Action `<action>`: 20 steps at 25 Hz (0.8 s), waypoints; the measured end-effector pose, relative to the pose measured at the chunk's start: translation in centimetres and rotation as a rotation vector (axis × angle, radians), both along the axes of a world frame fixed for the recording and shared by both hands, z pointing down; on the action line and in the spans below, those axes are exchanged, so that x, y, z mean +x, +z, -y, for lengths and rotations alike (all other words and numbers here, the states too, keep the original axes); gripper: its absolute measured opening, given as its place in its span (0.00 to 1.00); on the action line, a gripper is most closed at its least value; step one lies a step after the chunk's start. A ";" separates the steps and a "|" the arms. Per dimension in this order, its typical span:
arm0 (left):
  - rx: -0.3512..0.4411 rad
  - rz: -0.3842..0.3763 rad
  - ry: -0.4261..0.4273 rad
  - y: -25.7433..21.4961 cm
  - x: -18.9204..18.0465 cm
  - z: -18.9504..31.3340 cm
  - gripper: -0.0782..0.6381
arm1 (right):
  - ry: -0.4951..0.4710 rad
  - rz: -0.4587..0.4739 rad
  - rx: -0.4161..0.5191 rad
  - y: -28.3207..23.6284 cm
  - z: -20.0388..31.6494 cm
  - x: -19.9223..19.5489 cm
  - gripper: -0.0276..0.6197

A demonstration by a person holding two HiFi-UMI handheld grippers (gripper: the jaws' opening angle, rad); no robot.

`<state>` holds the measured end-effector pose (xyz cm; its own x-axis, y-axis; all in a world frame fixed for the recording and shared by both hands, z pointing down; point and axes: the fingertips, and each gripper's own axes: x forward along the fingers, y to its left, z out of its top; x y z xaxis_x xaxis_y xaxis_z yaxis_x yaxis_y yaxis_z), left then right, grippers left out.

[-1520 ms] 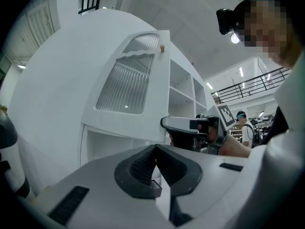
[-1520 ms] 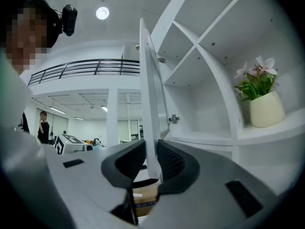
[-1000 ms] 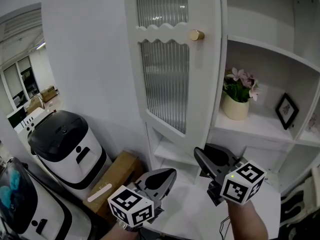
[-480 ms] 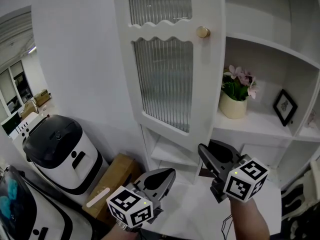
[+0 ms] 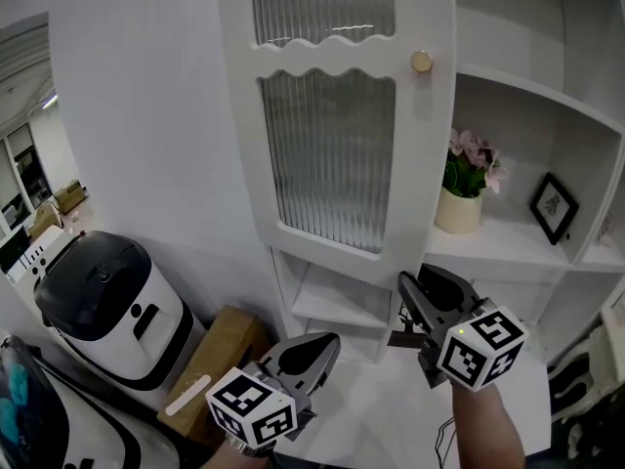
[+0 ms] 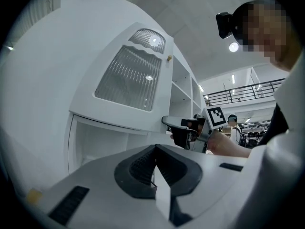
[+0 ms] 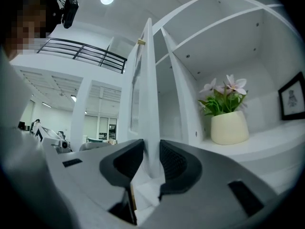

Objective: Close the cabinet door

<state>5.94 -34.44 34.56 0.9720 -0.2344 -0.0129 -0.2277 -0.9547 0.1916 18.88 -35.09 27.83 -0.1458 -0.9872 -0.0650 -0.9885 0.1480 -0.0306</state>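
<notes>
Left of the cabinet [image 5: 532,91], a white bin [image 5: 107,301] and a cardboard box [image 5: 217,352] stand on the floor. The cabinet door [image 5: 332,154] is ajar, its edge between my right gripper's [image 7: 151,149] jaws, which have just been opening and stand apart. My left gripper's [image 6: 156,149] jaws are together, empty. The shelf [image 5: 508,245] holds a potted plant [image 5: 459,203] and a picture frame [image 5: 553,206].

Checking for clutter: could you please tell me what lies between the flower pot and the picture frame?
Head view: only bare shelf between flower pot and picture frame.

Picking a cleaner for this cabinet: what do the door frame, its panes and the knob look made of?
Door frame: probably painted wood or board, smooth matte white.
Panes: ribbed glass or acrylic, translucent with vertical flutes.
Knob: likely brass-toned metal, small, round, golden sheen.
</notes>
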 end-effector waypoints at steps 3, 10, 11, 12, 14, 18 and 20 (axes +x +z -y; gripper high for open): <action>-0.009 0.005 0.014 0.4 0.4 0.4 0.12 | 0.036 0.000 -0.002 0.1 0.4 1.0 0.22; -0.016 0.010 0.035 0.8 1.0 1.4 0.12 | 0.098 -0.015 -0.012 0.1 1.6 3.0 0.27; -0.017 0.011 0.037 0.9 1.1 1.5 0.12 | 0.106 -0.015 -0.012 0.2 1.8 3.2 0.28; -0.018 0.012 0.038 0.9 1.1 1.7 0.12 | 0.113 -0.016 -0.014 0.2 1.9 3.4 0.28; -0.021 0.013 0.039 1.0 1.1 1.9 0.12 | 0.125 -0.015 -0.017 0.2 2.2 3.8 0.29; -0.022 0.012 0.039 1.0 1.1 2.3 0.12 | 0.139 -0.010 -0.020 0.2 2.9 4.4 0.29; -0.022 0.012 0.039 1.0 1.0 2.5 0.12 | 0.143 -0.002 -0.021 0.2 3.2 4.7 0.29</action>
<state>6.96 -36.89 35.57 0.9805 -0.1965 0.0036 -0.1929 -0.9585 0.2101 23.53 -38.26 28.03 -0.0037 -0.9990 -0.0436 -0.9995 0.0051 -0.0306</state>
